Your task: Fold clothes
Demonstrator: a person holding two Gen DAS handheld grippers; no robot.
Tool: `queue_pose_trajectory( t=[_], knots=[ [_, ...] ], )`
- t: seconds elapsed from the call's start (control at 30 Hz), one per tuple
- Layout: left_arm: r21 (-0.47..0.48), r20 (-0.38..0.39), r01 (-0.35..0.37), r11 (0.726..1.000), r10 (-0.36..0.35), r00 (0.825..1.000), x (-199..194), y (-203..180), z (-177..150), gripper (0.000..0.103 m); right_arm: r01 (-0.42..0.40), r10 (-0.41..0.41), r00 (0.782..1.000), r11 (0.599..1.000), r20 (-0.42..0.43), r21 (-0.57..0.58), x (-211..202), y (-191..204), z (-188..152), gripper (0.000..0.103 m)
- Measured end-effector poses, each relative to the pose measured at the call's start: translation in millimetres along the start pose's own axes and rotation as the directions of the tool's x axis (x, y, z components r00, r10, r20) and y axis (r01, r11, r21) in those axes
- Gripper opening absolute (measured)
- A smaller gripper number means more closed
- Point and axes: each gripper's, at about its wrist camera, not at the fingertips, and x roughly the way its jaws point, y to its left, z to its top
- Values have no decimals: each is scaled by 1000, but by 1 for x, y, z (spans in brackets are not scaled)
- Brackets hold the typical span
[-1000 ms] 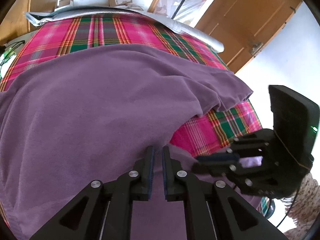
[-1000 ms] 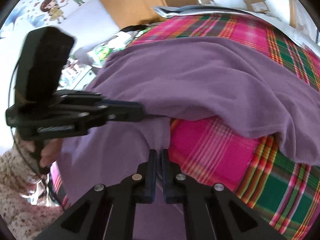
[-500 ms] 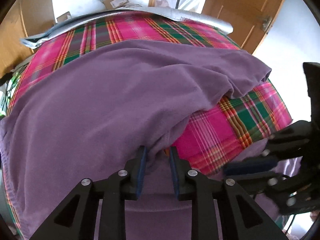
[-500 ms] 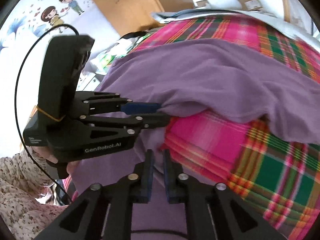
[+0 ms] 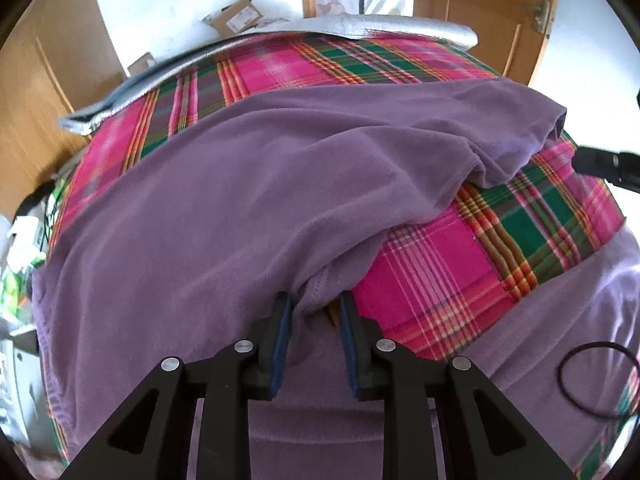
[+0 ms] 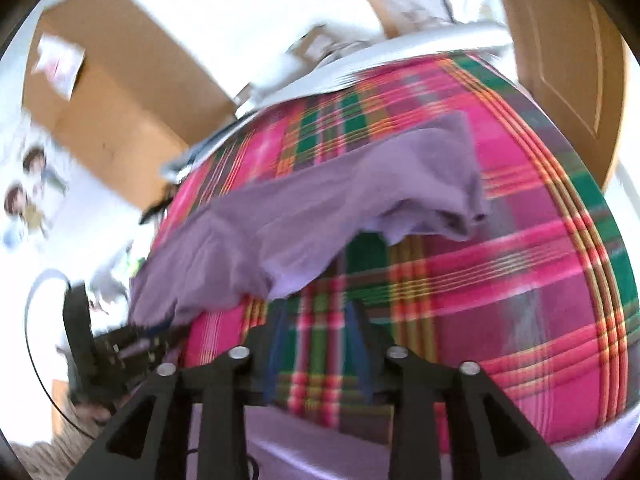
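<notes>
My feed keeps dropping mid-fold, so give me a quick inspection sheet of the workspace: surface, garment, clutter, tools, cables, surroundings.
Surface: plaid cloth in pink and green covers it; a silver mat shows at the far edge.
Job's things: purple garment is spread wide across the cloth, rumpled at its right end, part hanging over the near edge.
Clutter: nothing seen on the cloth.
Grippers: left tool is open, with a garment fold between its fingers; right tool is open over bare plaid, its view blurred.
Cables: black cable loop at the right.
Surroundings: wooden door, cardboard boxes by the wall.
</notes>
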Motion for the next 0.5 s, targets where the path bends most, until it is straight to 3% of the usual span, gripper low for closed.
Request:
queue_pose_trajectory(
  t=[0.2, 0.3, 0.5],
  knots=[
    [15, 11, -13, 1000, 13, 1000, 0, -2, 1, 24, -109, 104, 994, 986, 43, 124, 15, -21, 22, 37],
    [26, 16, -31, 999, 31, 999, 0, -1, 0, 12, -126, 117, 991, 982, 72, 138, 15, -27, 32, 38],
    [-32, 24, 27, 999, -26, 999, -2, 13, -4, 7, -135, 115, 988, 968, 105, 213, 21, -47, 51, 38]
  ],
)
